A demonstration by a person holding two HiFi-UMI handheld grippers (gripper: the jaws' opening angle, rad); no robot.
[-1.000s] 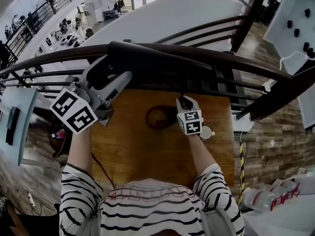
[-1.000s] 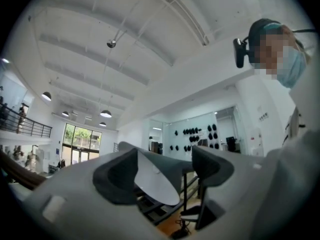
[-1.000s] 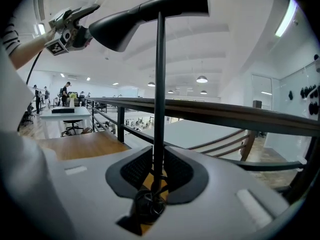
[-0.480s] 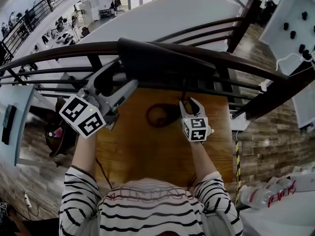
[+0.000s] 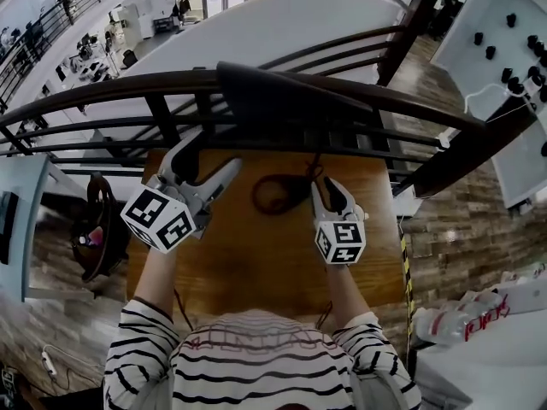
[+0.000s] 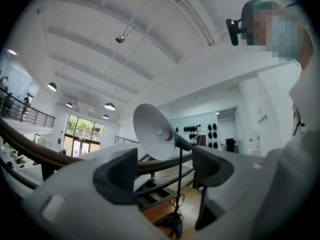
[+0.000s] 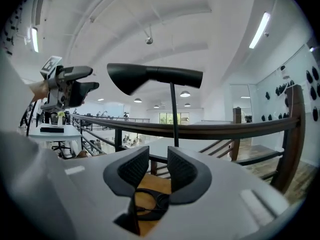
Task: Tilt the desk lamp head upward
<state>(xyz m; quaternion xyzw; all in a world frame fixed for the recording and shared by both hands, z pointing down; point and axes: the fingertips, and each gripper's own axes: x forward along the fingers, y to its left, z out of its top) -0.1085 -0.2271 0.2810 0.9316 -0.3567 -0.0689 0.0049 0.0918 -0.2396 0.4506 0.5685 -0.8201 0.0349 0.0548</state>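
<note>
Wooden tabletop [image 5: 239, 263] stands against a dark railing [image 5: 102, 92] on a mezzanine, with an open hall below and beyond it. At the left, the left claw [image 5: 214, 152] has come down and back from the height of the lamp head, where it was a second ago. It now hangs over the left part of the tabletop with its jaws spread wide and nothing between them. The desk lamp [image 6: 172, 154] shows only in the distance through the gap. The lamp stands at the far middle of the tabletop by the railing, on its round base [image 5: 275, 193], between the two claws and touched by neither. At the right, the right claw [image 5: 327, 186] was down by the foot of the lamp a second ago and has drawn back toward the person. Its jaws have just been closing a little, but a narrow gap is left and it is empty. With both claws off the lamp and backing away, the tilt looks made rather than still to come, though I cannot be sure it is final. The lamp head [image 7: 150, 76] is a black cone on a thin upright stem [image 7: 173, 114]. From the right it sits about level, its mouth turned to the left. From the left its pale inside and bulb [image 6: 161, 132] face the claw.
</note>
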